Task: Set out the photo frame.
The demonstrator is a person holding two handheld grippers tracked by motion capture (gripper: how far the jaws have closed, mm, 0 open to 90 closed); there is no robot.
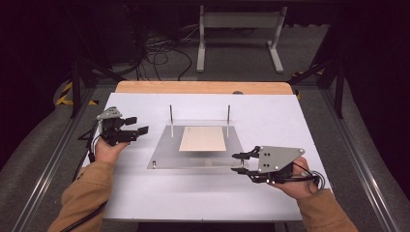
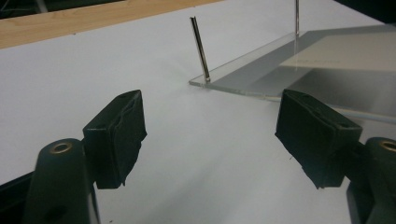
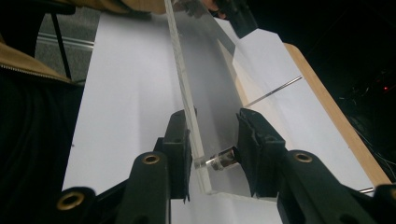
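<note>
A white surface (image 1: 145, 193) with a wooden far edge carries a clear acrylic plate (image 1: 167, 154) near its middle, with two thin upright pins (image 1: 171, 121) at its far corners and a tan sheet (image 1: 203, 138) on it. The right tool (image 1: 238, 163) has its jaws around the plate's near right corner, one pad touching the plate's face and the other a short metal stud (image 3: 222, 159) there. The left tool (image 1: 140, 125), jaws spread wide and empty, hovers just left of the plate.
</note>
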